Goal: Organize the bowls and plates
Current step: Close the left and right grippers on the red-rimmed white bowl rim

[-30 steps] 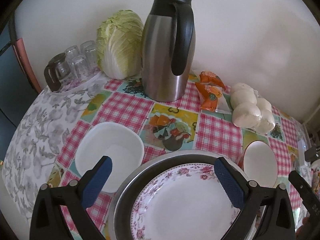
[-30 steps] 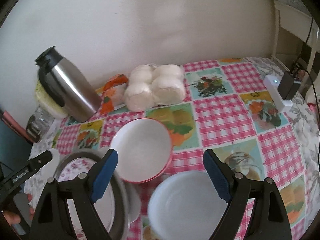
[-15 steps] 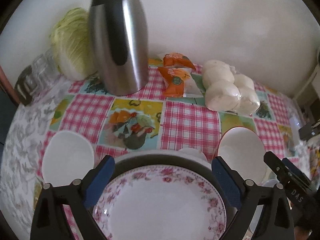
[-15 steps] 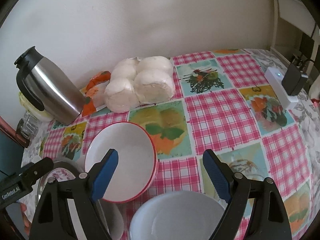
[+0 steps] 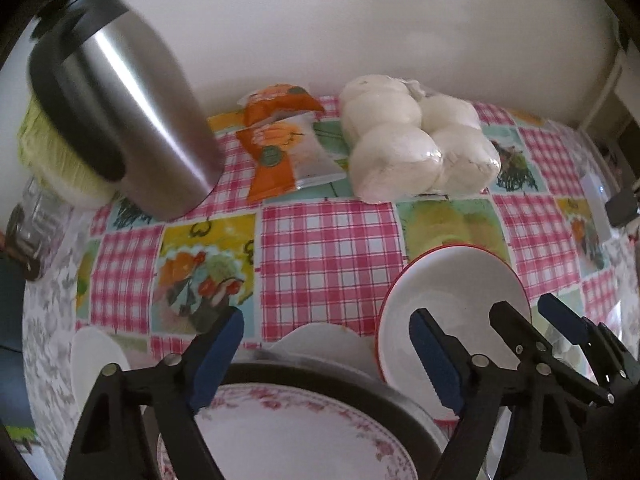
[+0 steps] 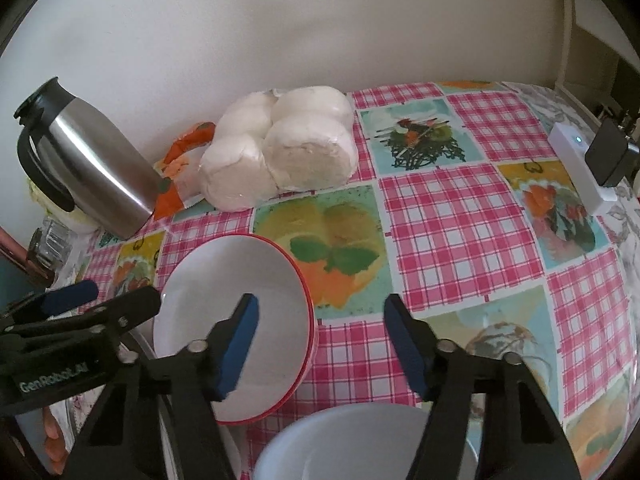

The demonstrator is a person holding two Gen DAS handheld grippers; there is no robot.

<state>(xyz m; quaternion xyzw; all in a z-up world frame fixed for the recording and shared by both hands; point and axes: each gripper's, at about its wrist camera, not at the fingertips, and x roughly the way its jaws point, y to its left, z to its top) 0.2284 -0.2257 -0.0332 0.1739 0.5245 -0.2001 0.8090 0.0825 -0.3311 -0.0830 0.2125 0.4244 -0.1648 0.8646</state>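
Both claws have their jaws closing and grip nothing: the left claw [image 5: 328,356] hangs over the floral plate [image 5: 296,432] in its dark metal basin [image 5: 404,404], and the right claw [image 6: 320,340] straddles the near rim of the red-rimmed bowl [image 6: 224,300], one pad inside it, one outside. On the checked counter [image 6: 452,216] a steel jug [image 5: 132,120] stands beside bagged white buns [image 5: 416,148], and a pale bowl [image 6: 344,444] sits below the right claw.

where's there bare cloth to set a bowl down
Free: the checked cloth between the buns, the red-rimmed bowl and the white charger. Crowded: the near left, where bowl, flowered plate and both grippers bunch together.
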